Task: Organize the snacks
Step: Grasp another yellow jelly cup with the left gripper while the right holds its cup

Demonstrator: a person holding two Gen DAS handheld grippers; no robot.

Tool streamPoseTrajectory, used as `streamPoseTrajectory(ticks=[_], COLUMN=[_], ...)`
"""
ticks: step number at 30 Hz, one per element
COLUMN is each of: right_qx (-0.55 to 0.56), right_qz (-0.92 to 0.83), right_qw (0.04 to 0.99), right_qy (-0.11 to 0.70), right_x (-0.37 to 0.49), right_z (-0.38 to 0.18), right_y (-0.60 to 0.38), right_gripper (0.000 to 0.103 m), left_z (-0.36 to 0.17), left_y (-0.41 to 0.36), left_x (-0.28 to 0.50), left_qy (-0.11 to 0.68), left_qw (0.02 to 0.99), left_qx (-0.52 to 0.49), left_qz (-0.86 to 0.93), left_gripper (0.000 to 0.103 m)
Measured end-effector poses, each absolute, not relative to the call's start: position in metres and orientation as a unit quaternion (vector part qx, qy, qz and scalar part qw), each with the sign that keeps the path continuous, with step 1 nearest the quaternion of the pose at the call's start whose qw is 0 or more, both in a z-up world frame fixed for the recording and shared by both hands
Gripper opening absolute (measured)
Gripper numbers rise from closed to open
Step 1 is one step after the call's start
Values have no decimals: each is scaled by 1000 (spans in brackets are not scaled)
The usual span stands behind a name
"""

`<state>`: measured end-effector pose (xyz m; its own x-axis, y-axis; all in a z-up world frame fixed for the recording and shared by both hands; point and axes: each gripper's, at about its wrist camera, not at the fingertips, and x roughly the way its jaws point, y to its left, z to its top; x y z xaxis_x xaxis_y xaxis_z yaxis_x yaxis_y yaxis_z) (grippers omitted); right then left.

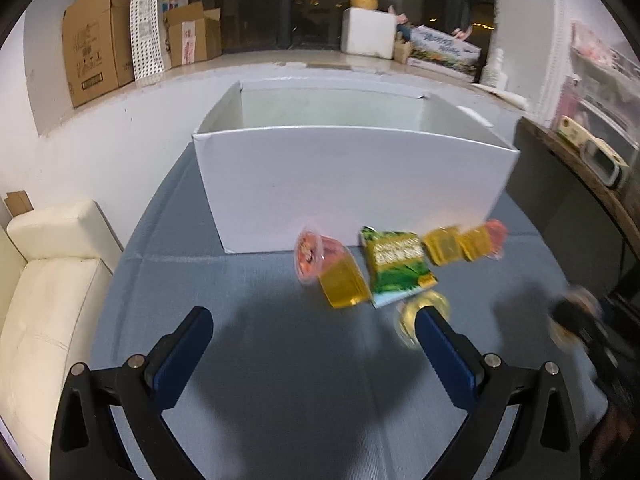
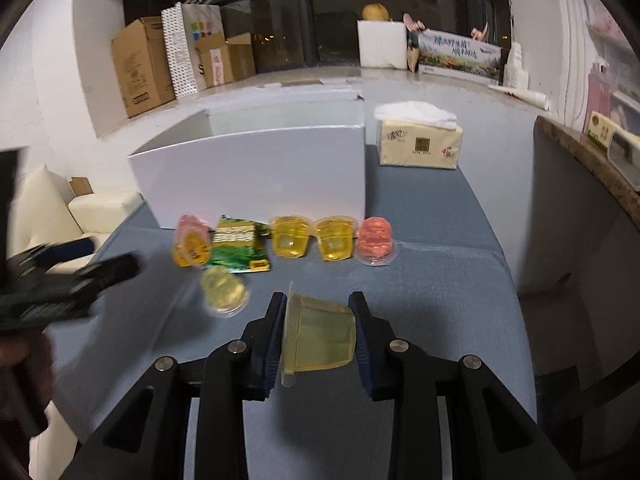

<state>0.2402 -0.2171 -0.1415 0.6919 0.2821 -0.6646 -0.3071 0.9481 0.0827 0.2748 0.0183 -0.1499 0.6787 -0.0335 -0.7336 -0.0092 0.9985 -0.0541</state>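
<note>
My right gripper (image 2: 318, 310) is shut on a pale yellow jelly cup (image 2: 318, 336), held tilted above the blue table. Ahead, in a row by the white box (image 2: 256, 172), lie a pink jelly cup (image 2: 375, 242), two yellow jelly cups (image 2: 290, 238) (image 2: 334, 240), a green snack packet (image 2: 238, 248) and a yellow-and-pink pair of cups (image 2: 192, 242). One pale yellow cup (image 2: 224, 290) lies nearer. My left gripper (image 1: 314, 322) stands open over bare table. Its right finger (image 1: 440, 344) partly hides that pale cup (image 1: 420, 310). The packet (image 1: 396, 266) and the white box (image 1: 348, 184) are beyond it.
A tissue pack (image 2: 418, 140) stands right of the box. A dark wooden counter edge (image 2: 588, 160) runs along the right. A cream sofa (image 1: 48, 280) sits left of the table. Cardboard boxes (image 1: 96, 56) line the back ledge. The left gripper's blurred arm (image 2: 68, 284) crosses the right wrist view.
</note>
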Motion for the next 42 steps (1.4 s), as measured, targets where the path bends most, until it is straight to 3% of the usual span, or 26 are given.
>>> streamPoseTrajectory(ticks=[9,12,14,15,18,25,42], right_qx=[-13,-13,-14,-13,-11,-12,-27], right_qz=[163,166,165,165,165,169,191], right_qw=[922,921,921,921,921,921,921], right_qy=[351,352,353,354,353,352,338], right_x=[222,220,220,220,220,218,212], right_z=[-135,-135,-136,-137,-137,-137,-122], right_y=[-215,-215,-215,-215,-216,-210,-186], right_gripper=[34,34,34,34,34,34,34], left_z=[-176,-187,-196,-196,-195,-175,-106], left_y=[9,5,3,0,-4,-3,14], left_x=[317,323,326,326,326,307,237], left_qy=[431,447,459,453,454,422,342], left_qw=[901,893,886,890,890,905,938], left_qx=[-49,-53,-57,-44,-45,-44,-29], left_qz=[6,6,5,7,-12,-27,-48], left_gripper=[100,87,70,67,41,34,33])
